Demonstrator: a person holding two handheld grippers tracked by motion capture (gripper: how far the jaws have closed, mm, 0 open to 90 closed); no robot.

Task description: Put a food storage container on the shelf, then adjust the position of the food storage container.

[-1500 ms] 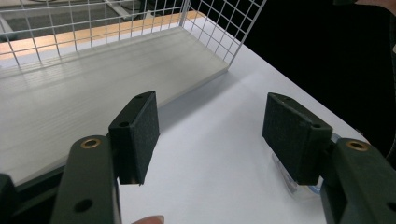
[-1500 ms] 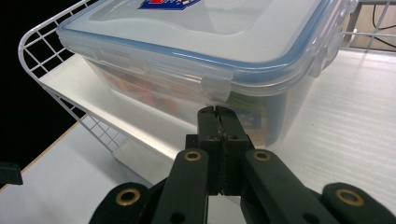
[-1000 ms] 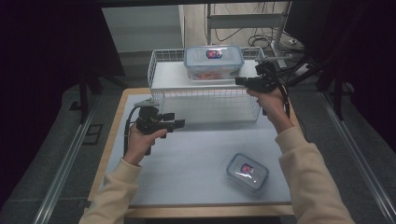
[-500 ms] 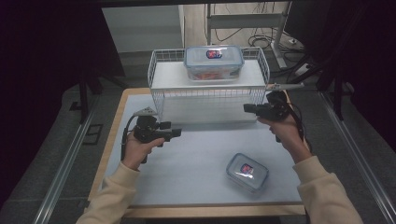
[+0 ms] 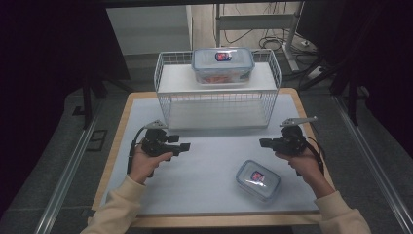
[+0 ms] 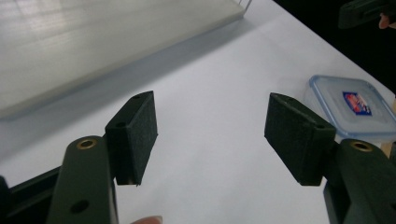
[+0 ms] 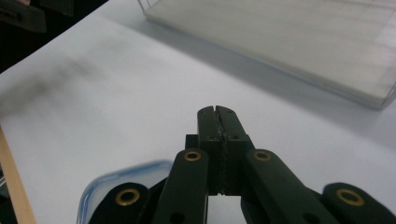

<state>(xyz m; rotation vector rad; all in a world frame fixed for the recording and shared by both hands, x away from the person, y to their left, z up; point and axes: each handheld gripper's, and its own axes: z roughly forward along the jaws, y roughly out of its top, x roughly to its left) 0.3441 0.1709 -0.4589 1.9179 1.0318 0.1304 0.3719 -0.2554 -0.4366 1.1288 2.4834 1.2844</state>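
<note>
Looking from the high view, the small box (image 5: 257,180) lies on the table (image 5: 209,165) just beside the right tongs (image 5: 265,143), while the left tongs (image 5: 184,146) hover well apart from it; a bigger box (image 5: 222,65) sits on the rack (image 5: 217,90). In the left gripper view, the left tongs (image 6: 212,133) stand open with nothing between them, the small box (image 6: 351,108) off to one side — a reach from there could clip its lid and shove it. In the right gripper view, the right tongs (image 7: 217,114) are closed and empty, the small box (image 7: 100,189) low beside them — lowered shut, they would likely push it toward the table edge rather than grip it.
</note>
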